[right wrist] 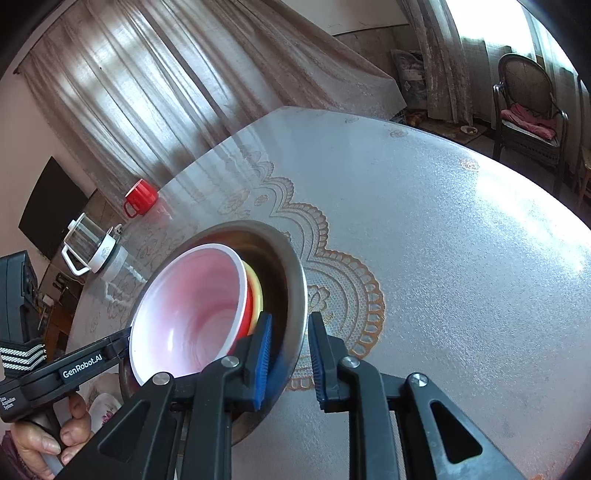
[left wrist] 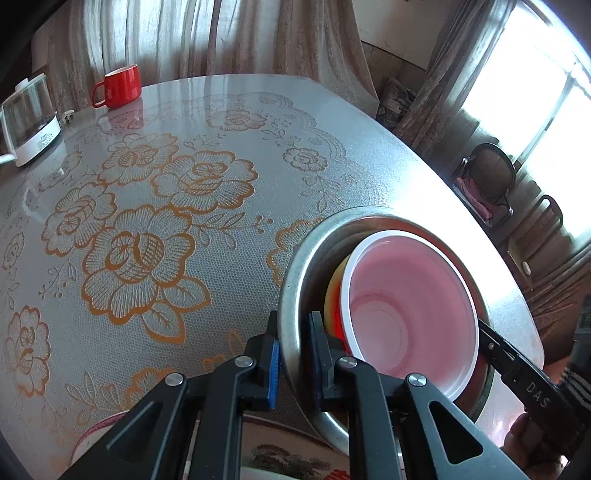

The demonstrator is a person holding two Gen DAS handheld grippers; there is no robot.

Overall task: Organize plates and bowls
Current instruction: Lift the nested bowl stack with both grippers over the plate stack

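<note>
Steel basin: round silver metal basin [left wrist: 295, 280] on the glossy floral-patterned table [left wrist: 147, 229], holding nested bowls
Bowls: pink-lined white plastic bowl [left wrist: 406, 306] inside a red-and-yellow bowl [left wrist: 332, 295]
Left gripper [left wrist: 295, 354]: clamped on basin's near rim
Right gripper [right wrist: 291, 354]: clamped on opposite rim
Background: red ceramic mug [left wrist: 120, 85], glass kettle [left wrist: 27, 122]

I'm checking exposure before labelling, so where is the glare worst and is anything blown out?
Left wrist view: the window is blown out white, and glare streaks the table beside it. Right wrist view: a bright patch washes out the table's right side; the window is overexposed.
</note>
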